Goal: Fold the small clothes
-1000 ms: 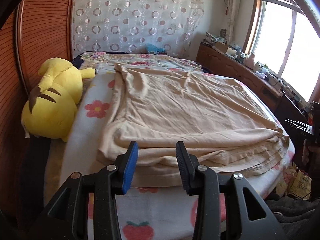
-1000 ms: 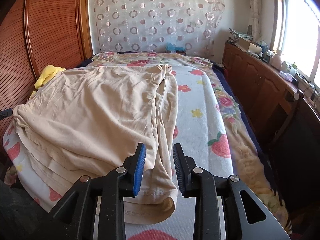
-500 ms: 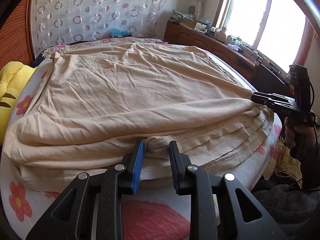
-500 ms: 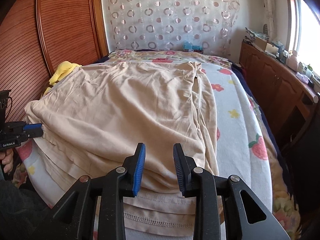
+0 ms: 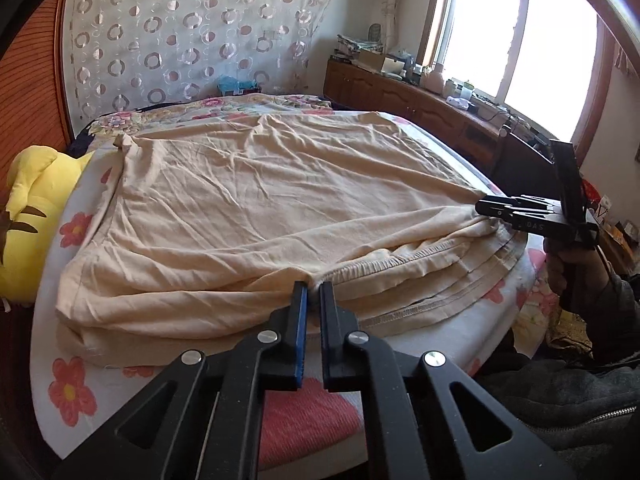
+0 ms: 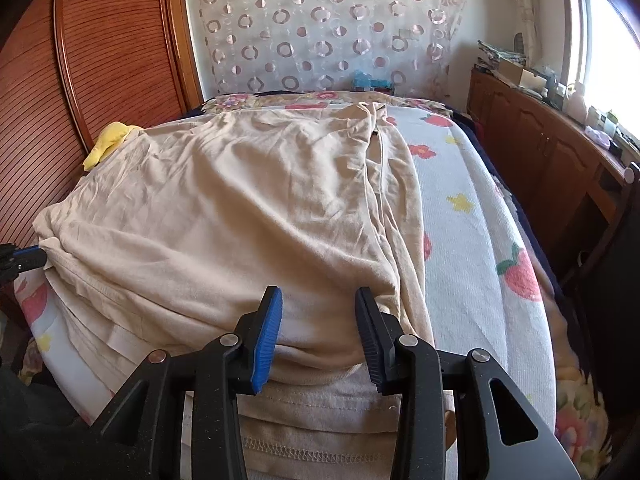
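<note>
A large beige garment (image 5: 260, 200) lies spread over the bed, with its layered hems toward me. My left gripper (image 5: 313, 286) is shut on a bunched fold at the garment's near edge. In the right wrist view the same garment (image 6: 240, 200) fills the bed's left side. My right gripper (image 6: 318, 300) stands over the near right corner of the cloth. Its jaws are opening, with a hump of fabric between the pads and no pad pressing on it. From the left wrist view the right gripper (image 5: 482, 206) sits at the garment's right corner, held by a person's hand (image 5: 568, 268).
A yellow plush toy (image 5: 36, 200) lies at the bed's left side by the wooden wardrobe (image 6: 112, 60). A low wooden cabinet (image 6: 540, 144) with clutter runs under the window on the right. The flowered bedsheet (image 6: 472, 216) is bare to the right of the garment.
My left gripper slid right along the near edge and closed on a fold of the garment. The right gripper's jaws widened over the garment's near right corner.
</note>
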`<act>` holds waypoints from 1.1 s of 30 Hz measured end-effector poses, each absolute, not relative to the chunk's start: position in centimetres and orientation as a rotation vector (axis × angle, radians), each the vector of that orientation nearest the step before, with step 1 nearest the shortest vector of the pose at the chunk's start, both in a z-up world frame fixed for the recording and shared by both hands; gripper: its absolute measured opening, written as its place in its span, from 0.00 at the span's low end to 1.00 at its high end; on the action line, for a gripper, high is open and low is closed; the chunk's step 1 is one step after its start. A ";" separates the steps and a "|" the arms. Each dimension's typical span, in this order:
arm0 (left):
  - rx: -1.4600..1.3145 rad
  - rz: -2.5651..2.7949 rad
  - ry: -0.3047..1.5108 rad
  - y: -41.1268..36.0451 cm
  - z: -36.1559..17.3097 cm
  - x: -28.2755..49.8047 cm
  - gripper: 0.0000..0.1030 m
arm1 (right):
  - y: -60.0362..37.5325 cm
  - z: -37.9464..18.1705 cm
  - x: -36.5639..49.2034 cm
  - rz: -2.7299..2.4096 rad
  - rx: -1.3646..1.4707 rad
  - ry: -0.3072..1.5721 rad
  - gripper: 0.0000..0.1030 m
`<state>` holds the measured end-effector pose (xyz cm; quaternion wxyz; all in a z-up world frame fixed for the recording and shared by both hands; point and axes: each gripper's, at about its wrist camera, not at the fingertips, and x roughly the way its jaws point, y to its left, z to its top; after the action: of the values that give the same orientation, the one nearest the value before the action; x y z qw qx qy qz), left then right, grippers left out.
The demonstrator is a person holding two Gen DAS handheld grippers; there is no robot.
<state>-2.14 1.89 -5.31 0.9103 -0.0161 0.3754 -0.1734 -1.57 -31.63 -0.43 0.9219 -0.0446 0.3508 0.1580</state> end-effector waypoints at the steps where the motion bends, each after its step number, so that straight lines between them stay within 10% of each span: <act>1: -0.043 -0.350 0.770 2.2 -5.0 -2.4 0.07 | -31.7 -0.3 -1.7 0.324 -0.093 0.717 0.38; 10: -0.101 -0.225 0.731 7.3 -4.2 -1.7 0.46 | -32.3 -0.1 -1.6 0.319 -0.099 0.715 0.38; 13: -0.099 -0.150 0.717 9.6 -4.5 -1.5 0.78 | -32.2 -0.4 -1.6 0.318 -0.111 0.714 0.38; 33: -0.179 0.055 0.802 16.6 -8.6 0.0 0.79 | -32.4 -2.0 -1.8 0.313 -0.178 0.625 0.48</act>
<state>0.01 16.63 -8.65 0.9164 -0.0871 0.3898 0.0266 -1.79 -32.40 -2.04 0.9356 -0.0869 0.3060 0.1531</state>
